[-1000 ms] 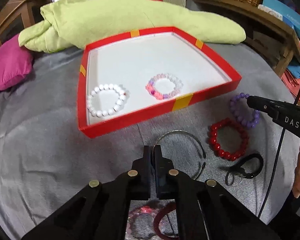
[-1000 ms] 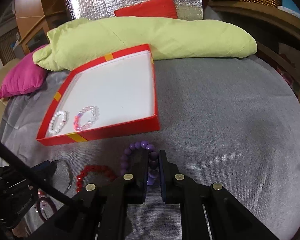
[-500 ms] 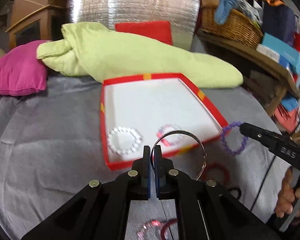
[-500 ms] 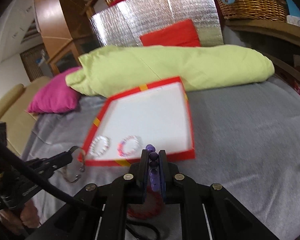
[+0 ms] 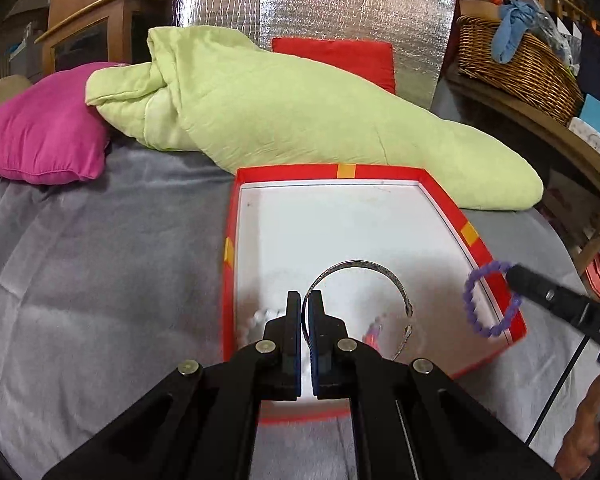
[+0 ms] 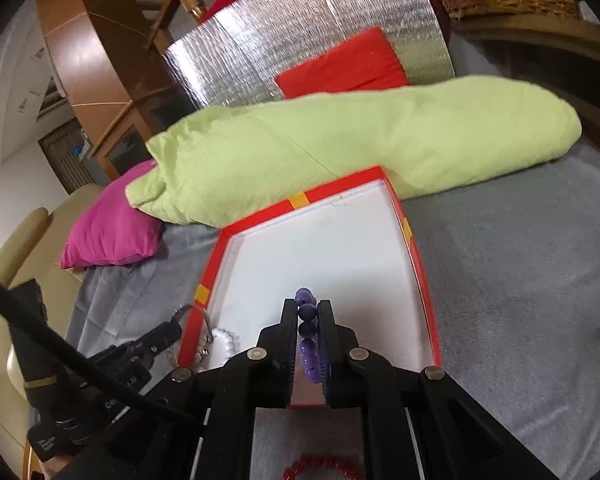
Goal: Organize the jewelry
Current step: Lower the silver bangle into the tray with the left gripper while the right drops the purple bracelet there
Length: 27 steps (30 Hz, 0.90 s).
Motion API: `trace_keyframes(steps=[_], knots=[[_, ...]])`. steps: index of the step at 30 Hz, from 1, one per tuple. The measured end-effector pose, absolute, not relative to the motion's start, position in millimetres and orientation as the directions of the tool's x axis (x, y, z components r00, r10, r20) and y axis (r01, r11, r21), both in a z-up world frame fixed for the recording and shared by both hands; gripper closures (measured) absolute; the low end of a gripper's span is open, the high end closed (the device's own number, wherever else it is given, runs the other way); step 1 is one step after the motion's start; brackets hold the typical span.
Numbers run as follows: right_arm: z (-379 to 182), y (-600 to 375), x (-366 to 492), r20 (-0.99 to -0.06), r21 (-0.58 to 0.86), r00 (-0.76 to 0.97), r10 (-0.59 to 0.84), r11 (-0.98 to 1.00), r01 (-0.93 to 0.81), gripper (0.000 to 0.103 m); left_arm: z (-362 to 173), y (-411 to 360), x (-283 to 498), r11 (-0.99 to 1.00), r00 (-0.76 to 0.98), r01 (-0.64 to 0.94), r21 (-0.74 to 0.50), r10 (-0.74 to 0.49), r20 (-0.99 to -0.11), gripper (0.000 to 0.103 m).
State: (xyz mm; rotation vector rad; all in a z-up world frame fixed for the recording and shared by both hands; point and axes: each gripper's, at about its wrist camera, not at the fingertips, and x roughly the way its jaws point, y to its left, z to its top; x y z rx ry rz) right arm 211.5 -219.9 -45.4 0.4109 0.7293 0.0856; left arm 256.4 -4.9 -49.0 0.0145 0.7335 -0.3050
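While pinching a thin silver bangle (image 5: 364,270) between pressed-together pads, left hand-held gripper (image 5: 305,300) held above the near end of the red box (image 5: 476,240), bangle arching forward and to the right of the fingertips over the white box floor. Just below and behind the tips, blurred: a white bead bracelet (image 5: 260,316) to the left and a pink bracelet (image 5: 374,330) to the right, both lying inside the box. Off to the right, right hand-held gripper (image 5: 514,276) poking in over the box's right wall, a purple bead bracelet (image 5: 474,300) hanging from its tip.

Seen from the right wrist: right hand-held gripper (image 6: 307,308) clamped narrowly on the purple bead bracelet (image 6: 306,312), beads stacked between the pads, all of it above the box's near edge (image 6: 416,264). To its left, left hand-held gripper (image 6: 172,328) with the bangle (image 6: 198,314) at the box's left wall; white bead bracelet (image 6: 224,340) just beyond. Behind the right gripper, on the grey bed cover (image 6: 520,280), a red bead bracelet (image 6: 324,468). Ahead of both, past the box: a green quilt (image 5: 300,112), a pink pillow (image 5: 40,136).
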Motion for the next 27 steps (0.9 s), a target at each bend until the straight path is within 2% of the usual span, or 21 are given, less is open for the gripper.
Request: trace_keyframes(steps=[7,16,18,19,20,22,27], knots=[[-70,-235,236,-0.677,0.391,0.710,0.194,0.912,0.124,0.092,-66,-25,288,0.964,0.667,0.254,-0.080,-0.234,-0.707,0.099],[-79,-251,244,-0.691,0.404,0.703,0.169,0.897,0.181,0.092,-82,-50,310,0.964,0.629,0.266,-0.021,-0.190,-0.754,0.098],[-80,-254,245,-0.696,0.410,0.698,0.167,0.891,0.196,0.089,-82,-51,311,0.963,0.626,0.268,-0.014,-0.185,-0.758,0.097],[-81,-255,244,-0.698,0.411,0.697,0.164,0.889,0.202,0.089,-81,-52,310,0.962,0.627,0.271,-0.007,-0.183,-0.757,0.092],[-81,-256,244,-0.701,0.412,0.693,0.165,0.888,0.206,0.089,-79,-52,309,0.963,0.632,0.269,0.002,-0.175,-0.755,0.081],[-78,-258,243,-0.702,0.406,0.695,0.155,0.889,0.212,0.088,-74,-50,305,0.966,0.651,0.258,0.015,-0.163,-0.741,0.067],[-65,-263,230,-0.685,0.401,0.714,0.144,0.893,0.204,0.087,-54,-40,291,0.974,0.695,0.226,0.023,-0.145,-0.704,0.056]])
